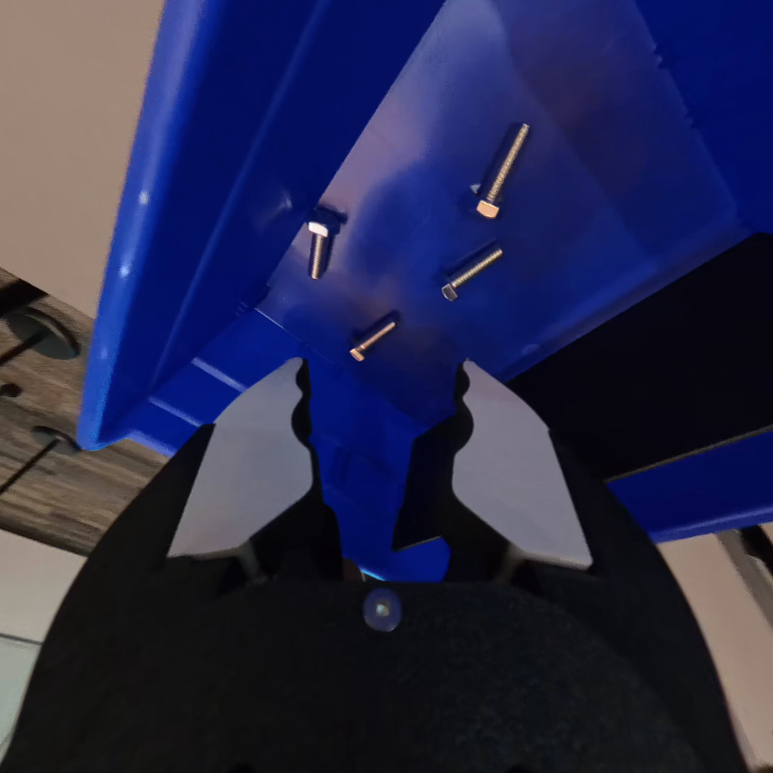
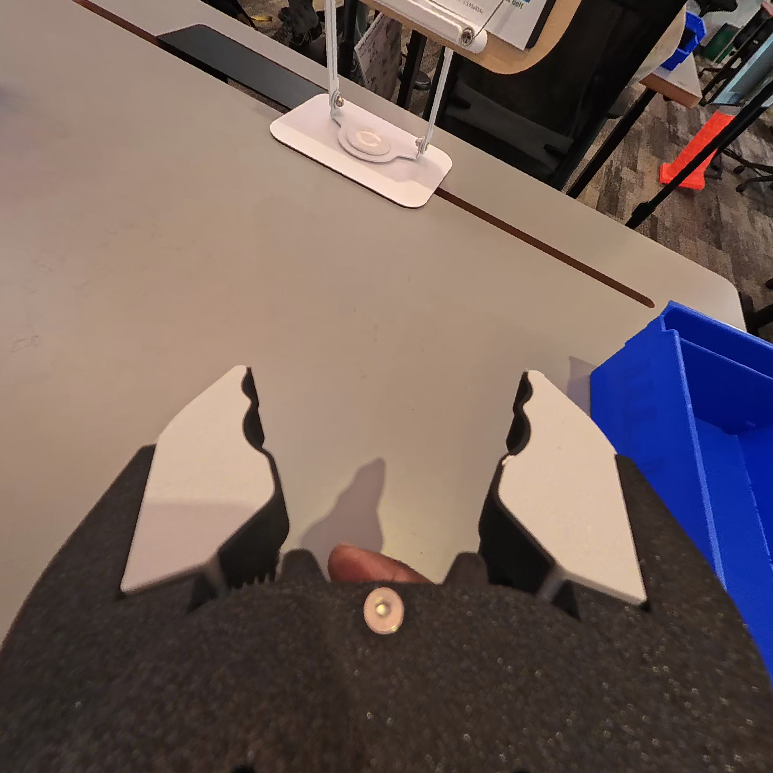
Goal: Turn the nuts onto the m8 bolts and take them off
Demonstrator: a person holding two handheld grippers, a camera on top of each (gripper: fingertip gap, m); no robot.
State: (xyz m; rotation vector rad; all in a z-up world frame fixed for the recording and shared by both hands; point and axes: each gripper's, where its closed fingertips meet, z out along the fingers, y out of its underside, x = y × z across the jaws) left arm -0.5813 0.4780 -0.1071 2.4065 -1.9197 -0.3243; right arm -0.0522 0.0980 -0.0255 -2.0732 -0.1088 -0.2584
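Note:
In the left wrist view a blue plastic bin [image 1: 543,209] fills the frame, and several silver hex bolts [image 1: 500,171] lie loose on its floor. My left gripper [image 1: 382,368] is at the bin's front edge. Its jaws are narrowed, with the blue front lip filling the gap between them. The nearest bolt [image 1: 372,336] lies just past the fingertips. My right gripper [image 2: 387,376] is wide open and empty above the bare grey table [image 2: 209,251]. A second view of a blue bin [image 2: 690,418] is at its right; the part of its inside that shows holds nothing. No nuts are visible.
A white stand base [image 2: 364,150] with thin legs stands at the table's far edge, next to a black flat panel [image 2: 238,62]. A dark panel [image 1: 648,355] sits right of the bolt bin. Carpet, chairs and an orange object [image 2: 694,154] lie beyond the table. The grippers' ends are close to 65 centimeters from one another. The nearest bolt [image 1: 372,336] lies around 4 centimeters away from my left fingertips.

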